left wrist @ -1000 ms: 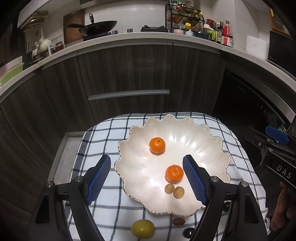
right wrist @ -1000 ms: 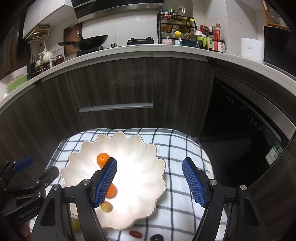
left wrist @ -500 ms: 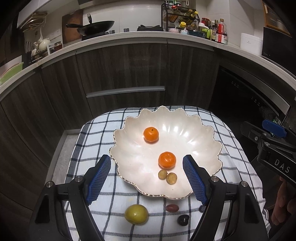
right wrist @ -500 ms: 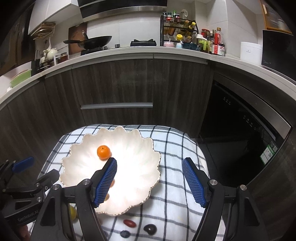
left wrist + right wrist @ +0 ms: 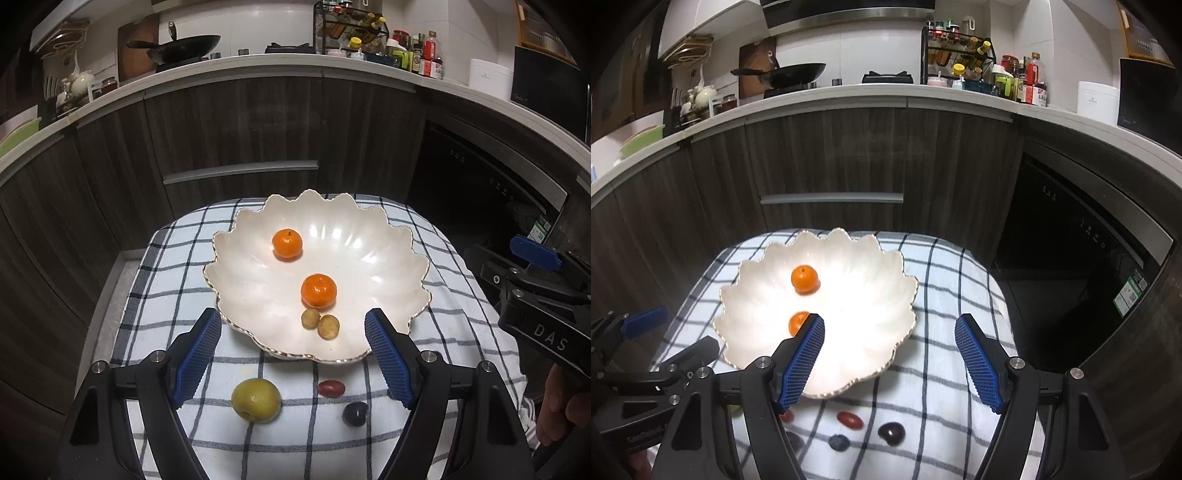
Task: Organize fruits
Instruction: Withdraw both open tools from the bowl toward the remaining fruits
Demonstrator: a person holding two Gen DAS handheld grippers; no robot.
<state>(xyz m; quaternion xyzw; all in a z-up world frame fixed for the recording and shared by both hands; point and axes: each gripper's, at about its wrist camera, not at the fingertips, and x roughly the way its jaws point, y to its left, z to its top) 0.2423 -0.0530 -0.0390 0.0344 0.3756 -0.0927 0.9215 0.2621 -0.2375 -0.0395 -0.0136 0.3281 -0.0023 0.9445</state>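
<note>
Two glossy orange mandarins (image 5: 287, 243) (image 5: 318, 290) lie in the scalloped white bowl (image 5: 255, 288), a smooth ceramic dish with a thin gilt rim and fluted walls. Nearer than the second mandarin, still inside the bowl, sit two small matt tan fruits (image 5: 310, 318) (image 5: 328, 326), touching each other.

Outside the bowl, on the cloth just in front of its near rim, from left to right: a round yellow-green fruit (image 5: 255, 399) with dull skin, a small oval red fruit (image 5: 331, 387), and a dark, almost black one (image 5: 355, 413). In the right wrist view a round blue berry (image 5: 839, 442) lies near them. Other small fruits are half hidden behind that gripper's left finger, and one mandarin is partly covered by it.

Both tools are released. The left gripper (image 5: 291, 360) hangs over the bowl's near rim with its ribbed blue pads spread and nothing between them. The right gripper (image 5: 889, 356) is also spread wide, to the right of the bowl, empty. Its black frame and a hand (image 5: 557, 410) are cut off at the edge of the left wrist view.

Under the bowl lies a white cloth (image 5: 177, 266) with a dark check, soft and slightly rumpled. Behind it run dark wood-grain cabinets (image 5: 240, 125) beneath a pale counter (image 5: 258, 61) carrying a black wok (image 5: 184, 46) and a rack of bottles (image 5: 351, 29).
</note>
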